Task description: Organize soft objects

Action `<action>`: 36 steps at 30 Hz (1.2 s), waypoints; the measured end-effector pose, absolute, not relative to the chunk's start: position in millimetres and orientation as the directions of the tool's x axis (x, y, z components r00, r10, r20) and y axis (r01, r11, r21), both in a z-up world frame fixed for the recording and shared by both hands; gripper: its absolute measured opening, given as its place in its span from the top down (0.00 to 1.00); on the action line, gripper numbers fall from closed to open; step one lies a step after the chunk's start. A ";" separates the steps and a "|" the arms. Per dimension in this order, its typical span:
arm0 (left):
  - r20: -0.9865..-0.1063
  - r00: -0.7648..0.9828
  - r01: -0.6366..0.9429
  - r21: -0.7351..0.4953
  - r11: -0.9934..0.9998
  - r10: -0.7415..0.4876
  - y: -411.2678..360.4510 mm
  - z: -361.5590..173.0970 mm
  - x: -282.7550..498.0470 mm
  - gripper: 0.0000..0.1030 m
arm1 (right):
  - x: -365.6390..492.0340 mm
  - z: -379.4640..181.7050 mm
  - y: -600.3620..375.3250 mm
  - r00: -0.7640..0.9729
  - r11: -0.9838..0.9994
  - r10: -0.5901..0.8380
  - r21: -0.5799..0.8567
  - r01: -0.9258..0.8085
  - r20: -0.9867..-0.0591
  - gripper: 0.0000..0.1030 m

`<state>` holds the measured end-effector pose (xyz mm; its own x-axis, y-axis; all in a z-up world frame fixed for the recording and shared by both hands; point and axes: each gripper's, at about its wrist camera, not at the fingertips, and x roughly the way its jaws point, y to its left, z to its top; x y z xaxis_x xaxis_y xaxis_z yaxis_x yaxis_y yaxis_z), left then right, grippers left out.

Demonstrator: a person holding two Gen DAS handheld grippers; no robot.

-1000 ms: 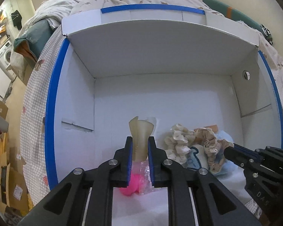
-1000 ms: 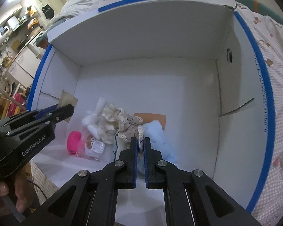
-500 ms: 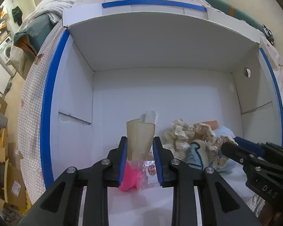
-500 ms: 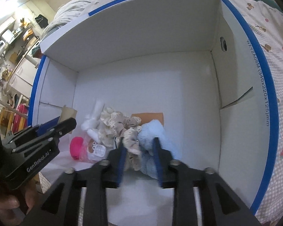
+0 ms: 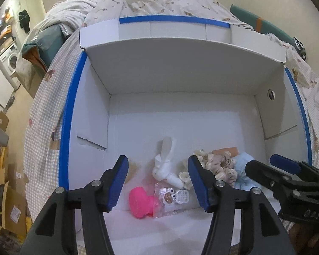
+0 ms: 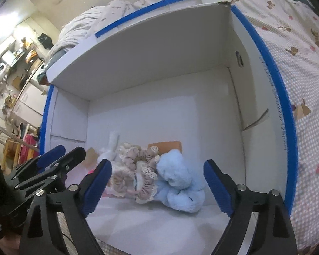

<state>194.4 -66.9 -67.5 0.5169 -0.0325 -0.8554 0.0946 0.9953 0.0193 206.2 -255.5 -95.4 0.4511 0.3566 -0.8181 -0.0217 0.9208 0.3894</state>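
Observation:
A white cardboard box [image 5: 180,78] with blue tape on its edges lies open on a bed. Soft things sit at its near side: a pink plush [image 5: 140,204] in a clear packet, a white plush [image 5: 165,170], lace scrunchies [image 5: 218,165] and a light blue fluffy toy [image 6: 178,182]. My left gripper [image 5: 158,182] is open and empty above the pink plush. My right gripper [image 6: 157,184] is open and empty, just above the scrunchies [image 6: 136,170] and blue toy. Each gripper shows at the edge of the other's view.
The box [image 6: 163,63] rests on a checked bedspread [image 6: 304,68] with a rumpled duvet [image 5: 159,4] behind. A brown card [image 6: 165,145] lies under the toys. Left of the bed are a washing machine [image 5: 9,60], cardboard [image 5: 10,210] and clutter.
Both grippers opened and drew back from the box. The left let go of the beige card and plush packet; the right let go of the blue toy and scrunchies, which now lie in the box.

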 end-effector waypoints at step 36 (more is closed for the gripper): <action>-0.846 0.534 -0.021 -0.003 1.000 0.009 11.8 -20.0 92.5 0.47 | 107.1 -49.3 -251.1 0.552 0.950 0.300 0.295 -0.100 -0.778 0.00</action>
<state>92.5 11.8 -20.0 0.5336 0.0092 -0.8457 -0.0214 0.9998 -0.0026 107.1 -251.1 -49.3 0.5519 0.2998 -0.7781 -0.0998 0.9502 0.2953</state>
